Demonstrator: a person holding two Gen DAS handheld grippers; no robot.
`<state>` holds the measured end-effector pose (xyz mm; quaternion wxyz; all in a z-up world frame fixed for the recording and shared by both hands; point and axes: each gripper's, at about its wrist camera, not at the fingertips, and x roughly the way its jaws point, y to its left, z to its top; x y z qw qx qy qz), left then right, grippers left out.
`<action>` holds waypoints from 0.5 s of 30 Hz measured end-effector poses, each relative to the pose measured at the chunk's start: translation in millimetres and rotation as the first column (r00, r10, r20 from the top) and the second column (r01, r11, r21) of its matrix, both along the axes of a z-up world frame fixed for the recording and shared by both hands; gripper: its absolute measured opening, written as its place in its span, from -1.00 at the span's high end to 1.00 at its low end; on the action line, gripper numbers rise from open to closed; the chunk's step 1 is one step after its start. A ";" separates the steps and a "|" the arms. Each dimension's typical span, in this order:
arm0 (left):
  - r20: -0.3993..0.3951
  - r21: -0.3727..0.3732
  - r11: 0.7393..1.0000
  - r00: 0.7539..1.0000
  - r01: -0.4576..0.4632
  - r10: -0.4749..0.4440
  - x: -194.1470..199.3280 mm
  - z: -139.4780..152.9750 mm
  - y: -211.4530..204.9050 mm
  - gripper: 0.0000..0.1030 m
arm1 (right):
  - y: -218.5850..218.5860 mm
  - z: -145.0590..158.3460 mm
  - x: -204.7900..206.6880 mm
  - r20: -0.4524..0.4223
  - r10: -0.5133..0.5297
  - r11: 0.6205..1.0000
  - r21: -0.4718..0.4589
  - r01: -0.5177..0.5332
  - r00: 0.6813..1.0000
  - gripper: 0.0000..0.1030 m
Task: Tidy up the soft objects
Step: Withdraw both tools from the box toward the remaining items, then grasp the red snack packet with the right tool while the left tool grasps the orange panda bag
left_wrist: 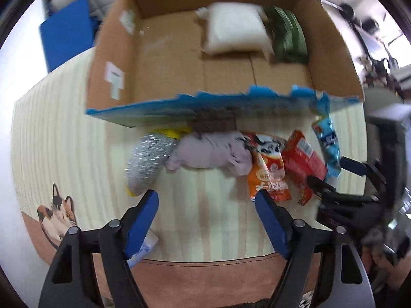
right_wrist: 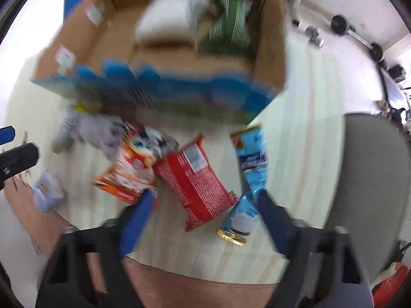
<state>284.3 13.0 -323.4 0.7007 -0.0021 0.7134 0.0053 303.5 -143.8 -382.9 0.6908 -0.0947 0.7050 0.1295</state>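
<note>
We see a striped cream mat (left_wrist: 64,133) under everything, and on it, at twelve o'clock, an open cardboard box (left_wrist: 164,59) with a torn blue front edge. Inside, against its far wall, lie a white pillow-like pack (left_wrist: 235,29) and, touching its right side, a green striped bag (left_wrist: 287,36).

Just in front of the box runs a row of soft things: a silver mesh bundle (left_wrist: 147,157) at eleven o'clock of our left gripper (left_wrist: 205,200), a crumpled grey cloth (left_wrist: 210,151) straight ahead at twelve, then an orange snack bag (left_wrist: 269,172) close to the right fingertip. The left jaws stand wide apart with nothing between them.

Our right gripper (right_wrist: 203,200) is also spread and holds nothing. A red snack packet (right_wrist: 197,182) lies between its fingers, its lower end nearest us; a light blue packet (right_wrist: 253,169) runs alongside the right finger at one o'clock. A small pale blue pouch (right_wrist: 47,192) sits well off at nine o'clock.
</note>
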 end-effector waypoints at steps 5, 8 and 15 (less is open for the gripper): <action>-0.033 -0.021 0.999 0.999 0.043 -0.043 5.0 -10.2 -22.7 -0.47 | -2.4 -41.2 -0.9 -0.081 -0.009 1.000 0.002 0.010 0.997 -0.21; -0.060 -0.034 0.997 0.996 0.064 -0.066 11.0 -19.6 -38.0 -0.51 | -17.8 -42.5 -4.4 -0.103 -0.094 0.996 -0.014 0.093 0.990 -0.06; -0.219 0.000 0.996 0.972 0.086 -0.084 30.9 -83.4 -71.8 -0.51 | -72.2 -47.3 -18.7 -0.212 -0.304 0.943 0.071 0.324 0.929 -0.05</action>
